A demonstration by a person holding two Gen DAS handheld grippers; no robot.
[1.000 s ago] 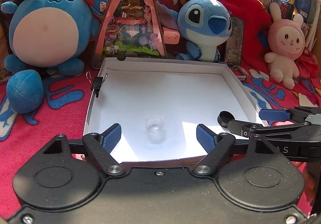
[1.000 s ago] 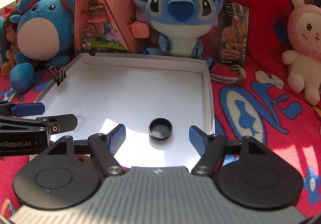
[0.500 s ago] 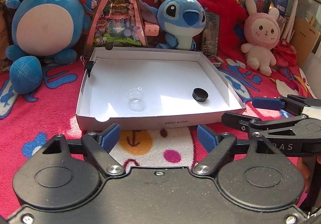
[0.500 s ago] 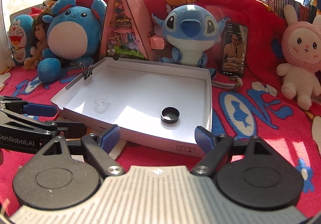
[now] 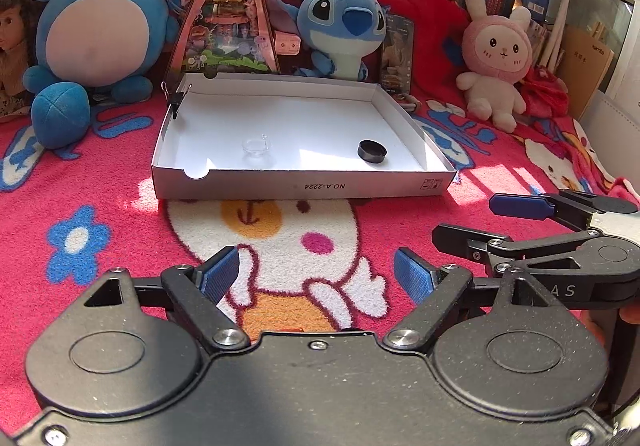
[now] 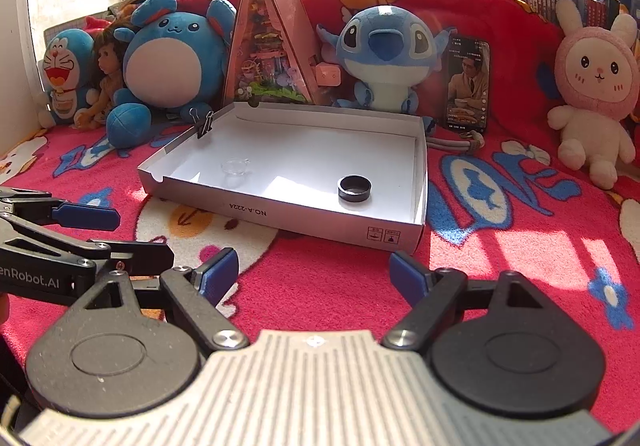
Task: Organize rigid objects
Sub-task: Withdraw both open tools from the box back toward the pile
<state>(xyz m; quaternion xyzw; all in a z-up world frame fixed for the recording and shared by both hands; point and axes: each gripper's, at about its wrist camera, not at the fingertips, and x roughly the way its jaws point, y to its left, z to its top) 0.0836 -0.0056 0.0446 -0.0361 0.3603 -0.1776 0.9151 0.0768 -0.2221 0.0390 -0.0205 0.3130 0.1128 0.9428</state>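
A shallow white cardboard box (image 5: pixel 304 186) (image 6: pixel 288 216) lies on the red blanket. Inside it sit a small clear plastic cup (image 5: pixel 256 146) (image 6: pixel 235 167) at the left and a black round cap (image 5: pixel 372 152) (image 6: pixel 354 188) at the right. My left gripper (image 5: pixel 316 276) is open and empty, held over the blanket well in front of the box. My right gripper (image 6: pixel 314 272) is open and empty, also in front of the box; it shows at the right of the left wrist view (image 5: pixel 480 222).
A black binder clip (image 5: pixel 176 100) (image 6: pixel 204 124) grips the box's left wall. Plush toys stand behind: a blue round one (image 5: pixel 104 26), Stitch (image 5: pixel 340 30), a pink rabbit (image 5: pixel 496 58). A triangular pink toy house (image 5: pixel 228 18) and a phone (image 6: pixel 468 84) lean behind the box.
Both grippers have drawn back from over the box to the blanket in front of it. The clear cup and black cap stay in the box. Both stay open.
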